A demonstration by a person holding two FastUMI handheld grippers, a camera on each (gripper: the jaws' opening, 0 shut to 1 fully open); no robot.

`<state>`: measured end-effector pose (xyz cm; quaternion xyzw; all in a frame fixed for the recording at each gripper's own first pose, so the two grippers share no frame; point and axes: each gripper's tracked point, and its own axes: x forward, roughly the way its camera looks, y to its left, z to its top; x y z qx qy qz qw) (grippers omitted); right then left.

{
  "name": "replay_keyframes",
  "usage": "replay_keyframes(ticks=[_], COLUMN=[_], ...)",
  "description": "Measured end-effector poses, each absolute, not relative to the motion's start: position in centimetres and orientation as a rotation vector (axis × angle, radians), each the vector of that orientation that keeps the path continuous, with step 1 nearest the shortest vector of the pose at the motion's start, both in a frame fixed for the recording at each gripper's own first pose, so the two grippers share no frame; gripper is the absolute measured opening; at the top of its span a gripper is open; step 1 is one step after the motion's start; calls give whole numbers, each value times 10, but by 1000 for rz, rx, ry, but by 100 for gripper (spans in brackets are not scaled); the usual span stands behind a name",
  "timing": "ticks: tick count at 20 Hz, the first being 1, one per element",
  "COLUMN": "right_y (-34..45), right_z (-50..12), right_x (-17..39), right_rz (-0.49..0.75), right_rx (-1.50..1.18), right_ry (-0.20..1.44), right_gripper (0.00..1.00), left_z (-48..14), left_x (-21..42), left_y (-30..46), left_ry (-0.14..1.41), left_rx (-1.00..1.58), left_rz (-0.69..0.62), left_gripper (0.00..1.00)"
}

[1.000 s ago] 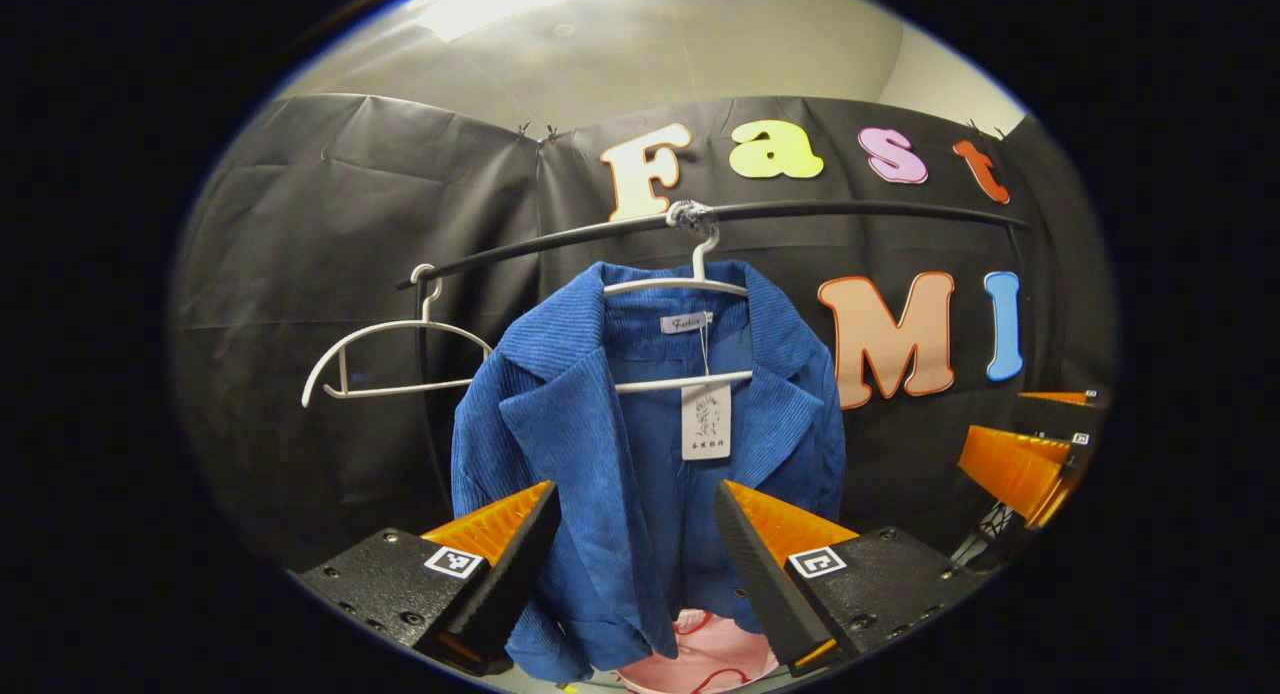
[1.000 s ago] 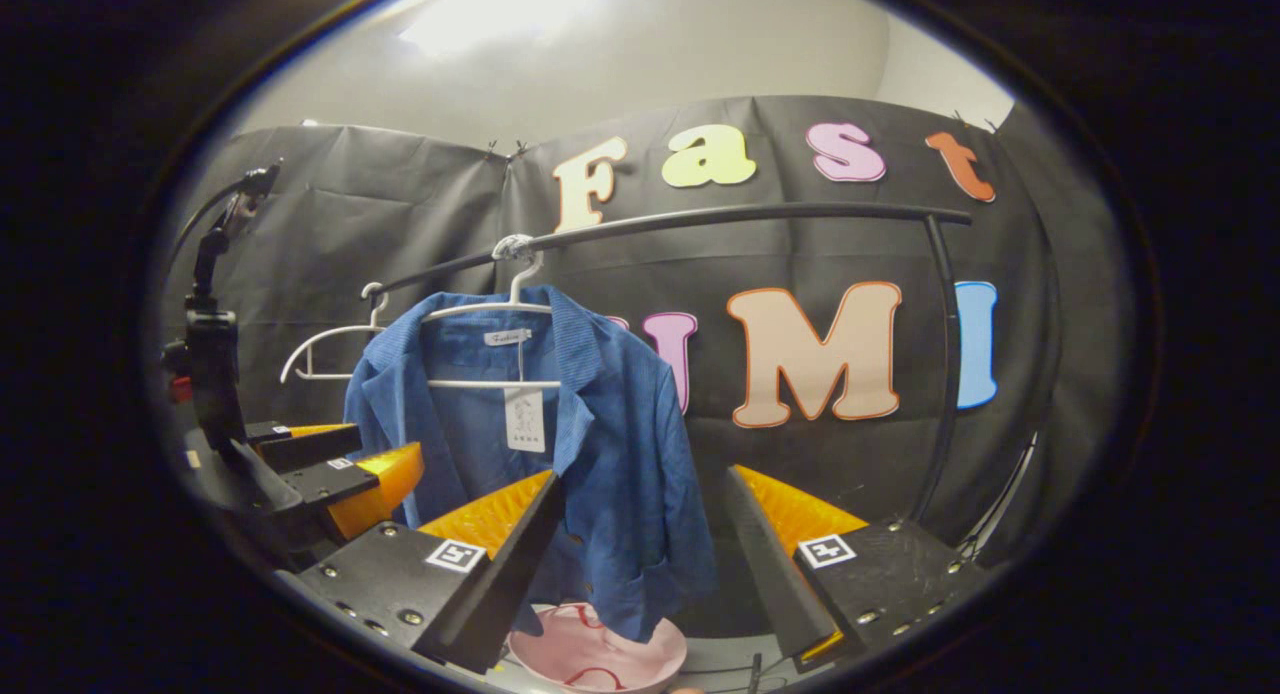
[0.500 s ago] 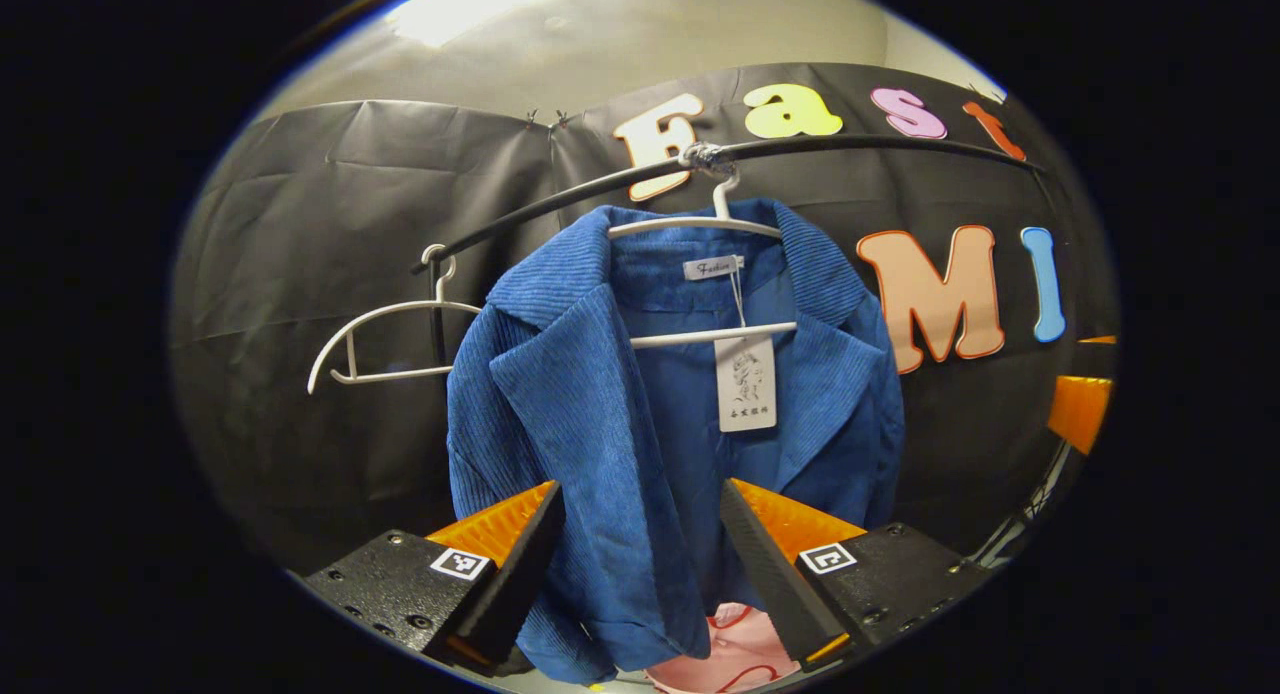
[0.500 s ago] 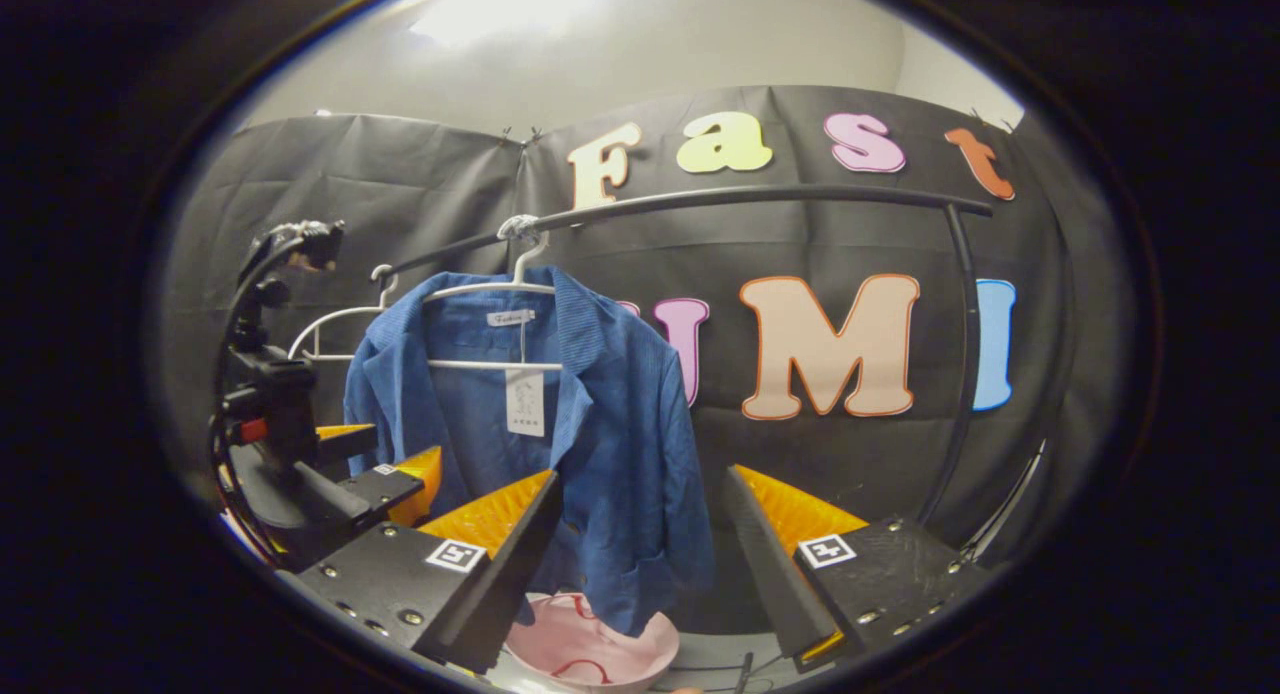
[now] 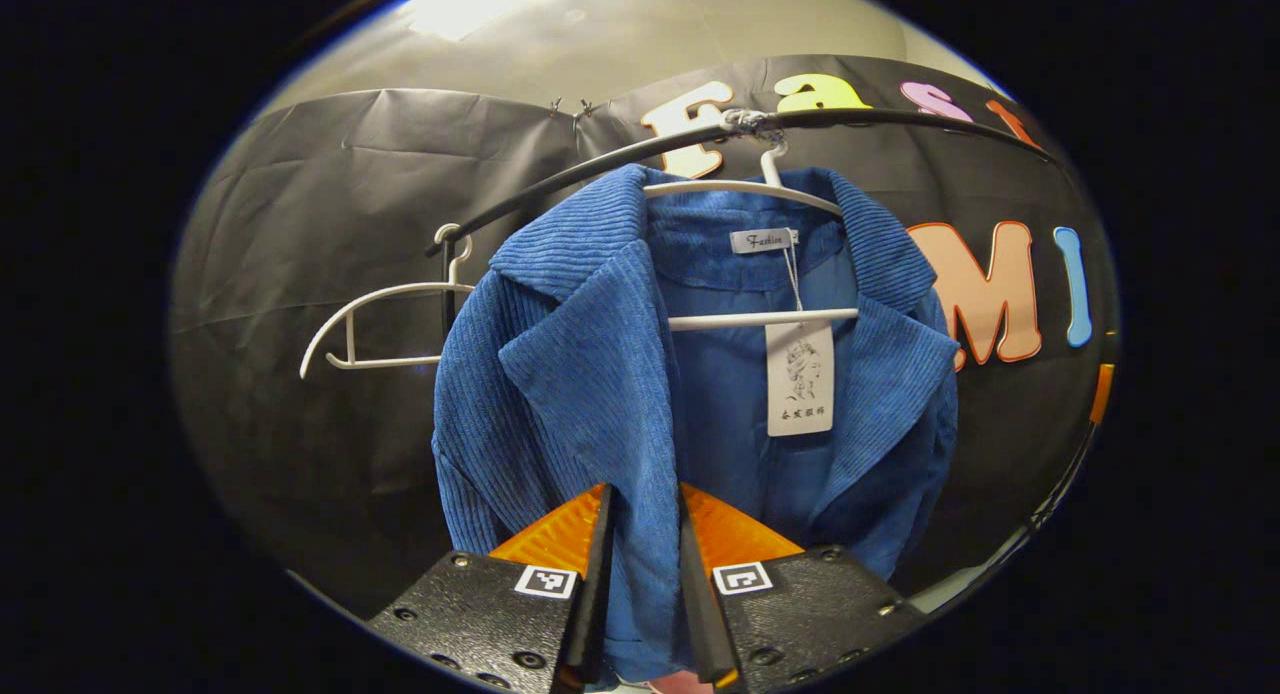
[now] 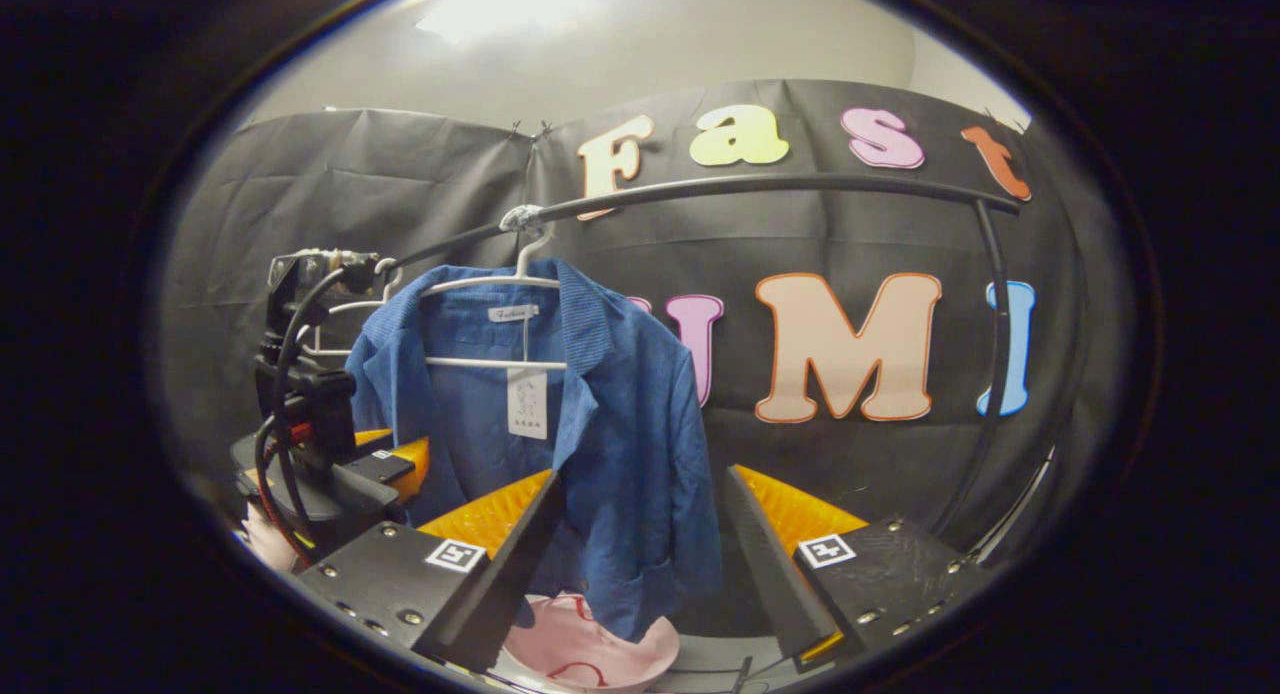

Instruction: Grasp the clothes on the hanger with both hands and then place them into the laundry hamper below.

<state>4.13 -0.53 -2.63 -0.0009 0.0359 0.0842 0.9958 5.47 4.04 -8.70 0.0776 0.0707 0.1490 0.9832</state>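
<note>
A blue corduroy jacket hangs on a white hanger from a black rail. My left gripper is shut on the jacket's front edge, with the cloth pinched between its orange fingers. In the right gripper view the jacket hangs left of centre, and the left gripper sits against its left side. My right gripper stands open, short of the jacket's right sleeve, touching nothing. A pink hamper lies below the jacket.
An empty white hanger hangs on the rail to the left of the jacket. A paper tag dangles from the collar. The rack's black upright post curves down at the right.
My left gripper moved in to the jacket and its fingers shut on the front edge. The right gripper stayed open and barely moved.
</note>
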Motion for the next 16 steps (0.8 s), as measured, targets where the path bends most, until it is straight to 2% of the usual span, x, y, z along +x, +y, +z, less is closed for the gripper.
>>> replay_keyframes(ticks=[1,2,3,6,11,16], right_y=[0,5,11,32,52,66], right_z=[-27,-29,-29,-36,-51,-76], right_x=[46,51,56,72,110,142], right_rz=[180,191,204,240,238,220], right_rx=[1,3,8,19,52,68], right_ry=[74,76,77,79,102,153], right_gripper=[98,98,98,97,99,99], left_z=[-87,-86,-86,-84,-68,-45], left_x=[56,55,55,51,39,25], left_y=[42,44,46,47,40,50], left_ry=[145,146,149,166,169,161], left_rx=[152,147,142,143,155,111], left_rz=[297,293,288,262,205,204], left_gripper=[30,30,13,0,0,0])
